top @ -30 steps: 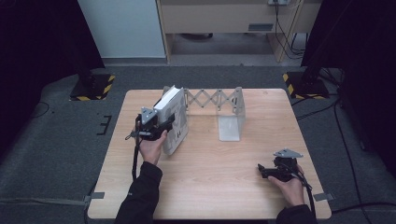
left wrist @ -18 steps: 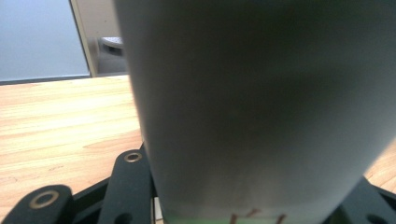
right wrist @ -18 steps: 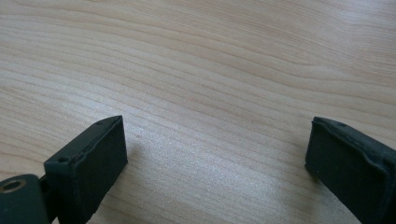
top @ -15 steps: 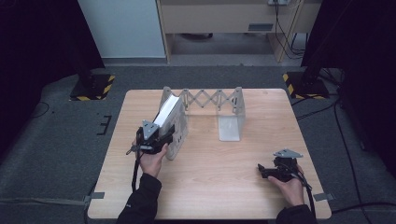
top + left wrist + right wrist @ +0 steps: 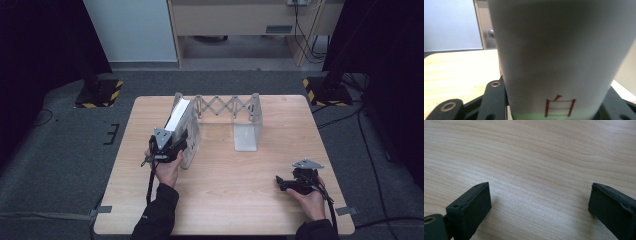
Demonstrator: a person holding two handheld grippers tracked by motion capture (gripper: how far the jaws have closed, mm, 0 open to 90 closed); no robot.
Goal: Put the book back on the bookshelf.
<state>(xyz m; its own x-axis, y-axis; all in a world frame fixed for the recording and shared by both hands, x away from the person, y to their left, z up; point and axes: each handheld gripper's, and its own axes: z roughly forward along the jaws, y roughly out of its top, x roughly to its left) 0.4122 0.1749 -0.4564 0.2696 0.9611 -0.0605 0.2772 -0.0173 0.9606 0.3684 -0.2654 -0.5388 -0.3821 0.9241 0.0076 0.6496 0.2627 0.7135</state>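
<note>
Book: white, with a red character on the face I see in the left gripper view (image 5: 564,62); in the high view it sits left of centre (image 5: 176,116), tilted, its top leaning toward the upper left of the frame.
Left gripper: in the high view, left of centre (image 5: 172,145); I have its jaws closed on the book's near edge, one black jaw on each side of the cover in its own view.
Rack: grey expanding bookend (image 5: 227,106) in the upper middle of the high view; the book is at its left end plate, touching or just beside it, I cannot tell which.
Right gripper: lower right of the high view (image 5: 281,183), low over the table (image 5: 225,200); its jaws stand wide apart with bare wood between them (image 5: 539,195).
Step in hand, as I judge it: seating the book in the rack against the left plate.
How I would do it well: keep the grip firm and low on the book, bring it upright before letting it down, and set its bottom edge flat on the wood so it does not slide.
Risk: pushing sideways could shift the rack, since it looks light.
Right side: I would keep it parked, ready to steady the rack's right plate (image 5: 248,131) if it creeps.
</note>
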